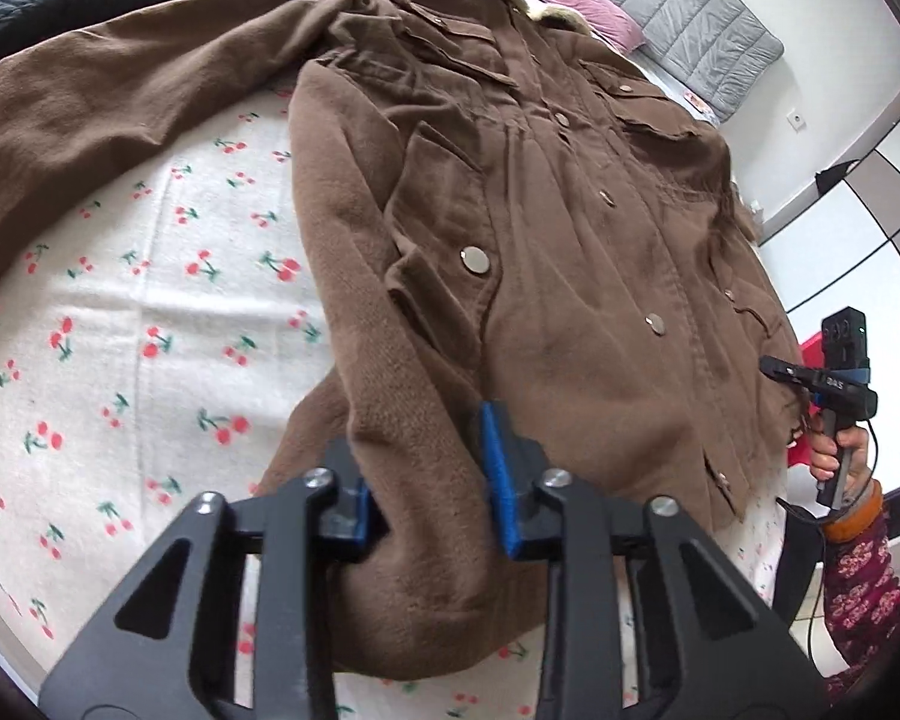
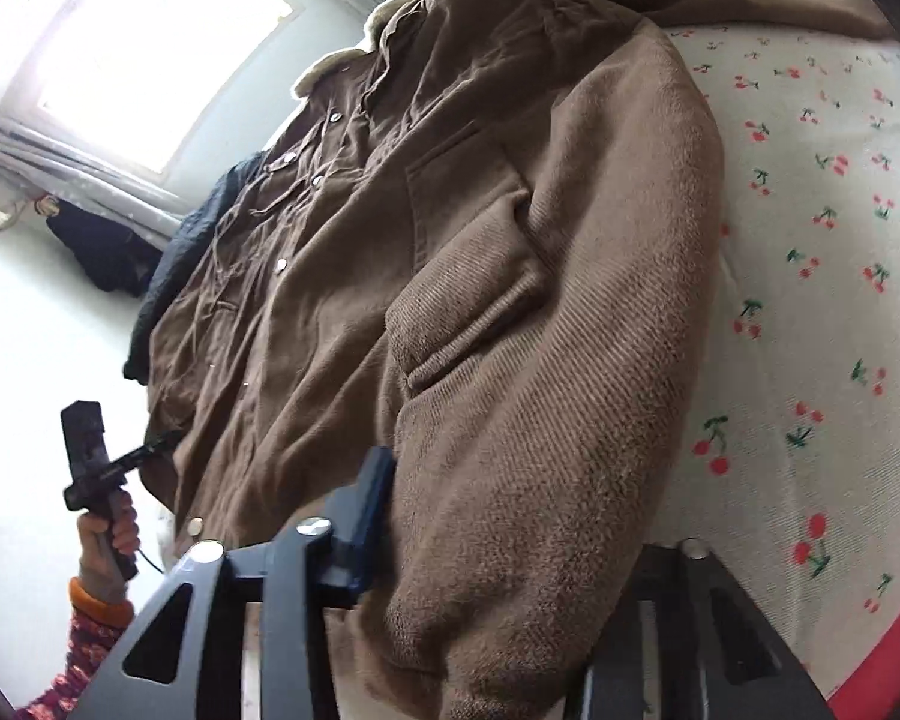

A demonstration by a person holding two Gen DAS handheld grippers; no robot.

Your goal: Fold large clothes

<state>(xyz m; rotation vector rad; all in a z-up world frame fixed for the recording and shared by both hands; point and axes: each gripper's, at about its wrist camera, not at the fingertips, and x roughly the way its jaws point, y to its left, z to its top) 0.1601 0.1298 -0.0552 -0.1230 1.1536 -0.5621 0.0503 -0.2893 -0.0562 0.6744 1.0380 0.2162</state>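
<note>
A brown jacket [image 1: 546,228] is lying on a cherry-print blanket [image 1: 120,312]. The left gripper [image 1: 429,480] and right gripper [image 2: 486,516] are each pinching its near hem.

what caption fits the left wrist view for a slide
Left gripper clamps the hem of a brown jacket spread on a cherry-print blanket.
</note>
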